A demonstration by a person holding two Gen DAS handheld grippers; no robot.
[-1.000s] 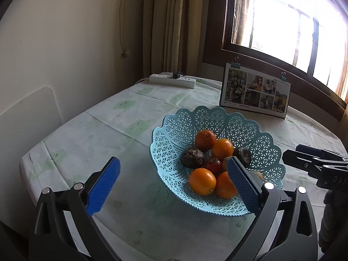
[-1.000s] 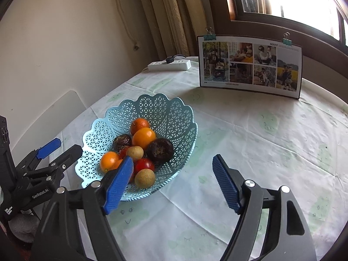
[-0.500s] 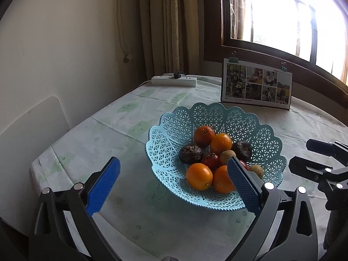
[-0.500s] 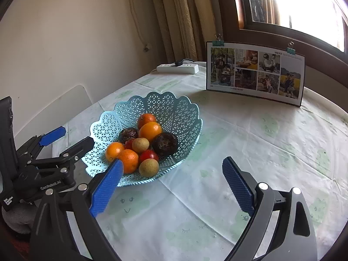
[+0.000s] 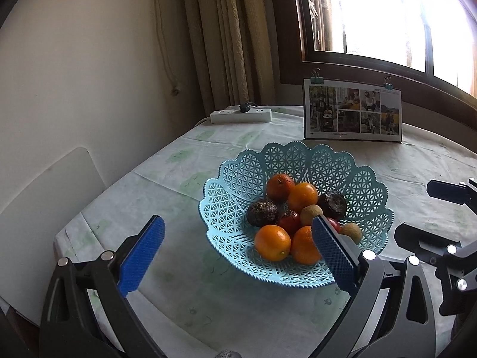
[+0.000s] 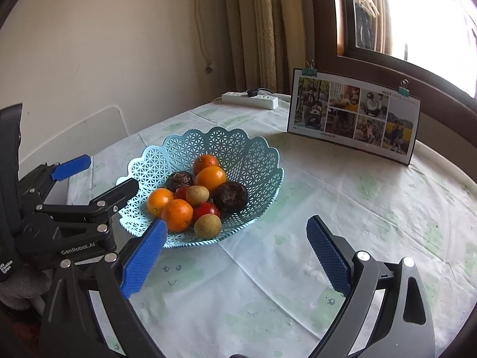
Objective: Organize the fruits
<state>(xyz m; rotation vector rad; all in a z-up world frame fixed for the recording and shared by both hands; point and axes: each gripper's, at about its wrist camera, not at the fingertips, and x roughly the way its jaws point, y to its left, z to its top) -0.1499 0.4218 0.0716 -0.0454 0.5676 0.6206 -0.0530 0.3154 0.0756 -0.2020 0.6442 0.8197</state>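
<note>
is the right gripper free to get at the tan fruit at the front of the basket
Probably yes. The right gripper is open and holds nothing, and the tan fruit sits exposed at the near edge of the basket, with nothing on top. The orange beside it touches it, so the fit is tight.

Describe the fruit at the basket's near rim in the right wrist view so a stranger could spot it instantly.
Find the light blue plastic lattice basket on the pale cloth-covered table. At its near rim lies a small round tan fruit, beside a glossy red one. Unlike the oranges, it is dull beige and sits lowest in the pile.
</note>
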